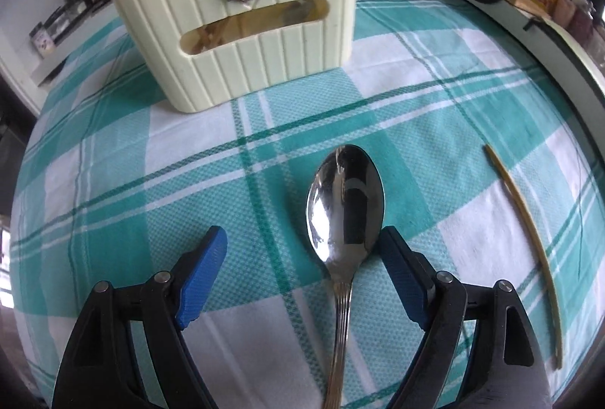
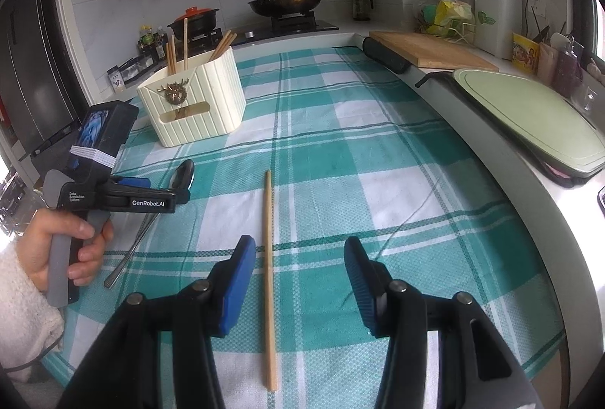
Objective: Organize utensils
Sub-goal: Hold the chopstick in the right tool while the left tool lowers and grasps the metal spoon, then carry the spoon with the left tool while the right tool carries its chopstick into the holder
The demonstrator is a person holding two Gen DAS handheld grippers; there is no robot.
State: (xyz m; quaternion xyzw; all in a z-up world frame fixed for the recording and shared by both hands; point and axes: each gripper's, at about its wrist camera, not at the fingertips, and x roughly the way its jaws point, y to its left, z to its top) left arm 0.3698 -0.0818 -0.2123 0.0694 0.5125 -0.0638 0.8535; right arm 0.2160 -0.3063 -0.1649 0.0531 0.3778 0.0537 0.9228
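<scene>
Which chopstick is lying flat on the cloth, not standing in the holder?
The single chopstick lying on the checked tablecloth, between the right gripper's open fingers. The others stand upright in the cream holder.

Spoon (image 2: pixel 181 178) left of chopstick (image 2: pixel 269 276), holder (image 2: pixel 196 106) behind both

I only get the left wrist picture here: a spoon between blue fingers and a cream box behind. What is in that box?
Observer: The right wrist view shows wooden chopsticks standing upright in the cream box.
Operator: Who is holding this gripper?
Observer: A person's hand in a fuzzy white sleeve grips the left gripper by its grey handle.
Operator: And that thin stick on my right?
Observer: It is a single chopstick, lying flat between the open fingers of the right gripper, untouched.
</scene>
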